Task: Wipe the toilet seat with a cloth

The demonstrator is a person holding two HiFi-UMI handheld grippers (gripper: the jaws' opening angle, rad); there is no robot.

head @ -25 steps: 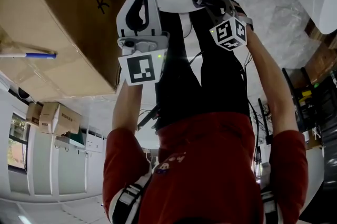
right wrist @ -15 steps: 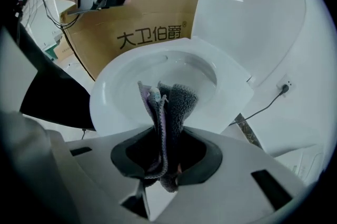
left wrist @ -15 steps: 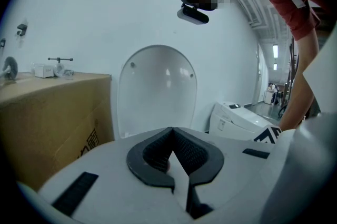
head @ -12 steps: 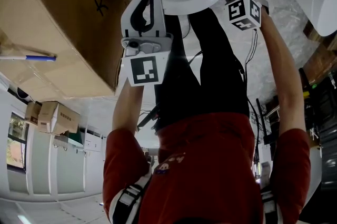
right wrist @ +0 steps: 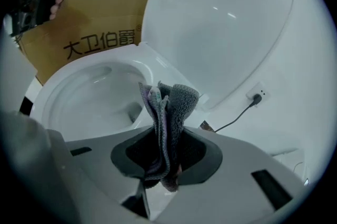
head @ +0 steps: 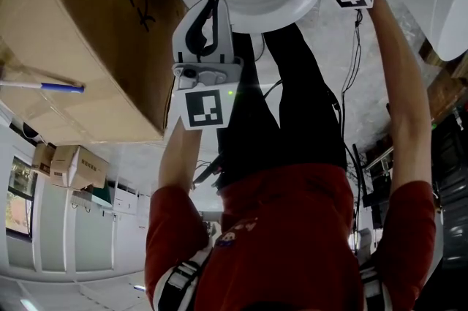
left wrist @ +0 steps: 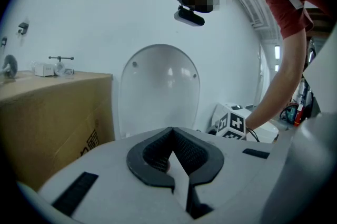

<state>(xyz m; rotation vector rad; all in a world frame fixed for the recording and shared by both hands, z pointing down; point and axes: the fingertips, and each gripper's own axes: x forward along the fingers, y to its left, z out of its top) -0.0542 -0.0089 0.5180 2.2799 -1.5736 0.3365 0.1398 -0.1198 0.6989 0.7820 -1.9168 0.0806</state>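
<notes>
Right hand-held gripper [right wrist: 163,162] shifted along toilet rim [head: 303,6], clamping cloth [right wrist: 171,104].

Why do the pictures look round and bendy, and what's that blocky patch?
Left gripper view: wide lens curves everything, corners go black; blocky patch was laid over a face. Right gripper view: same curving, soft glare streaks on the raised toilet lid, cloth sharp.

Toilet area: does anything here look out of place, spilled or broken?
Only the big cardboard box standing right beside the toilet seems out of place. Nothing looks spilled or broken; the lid is up.
</notes>
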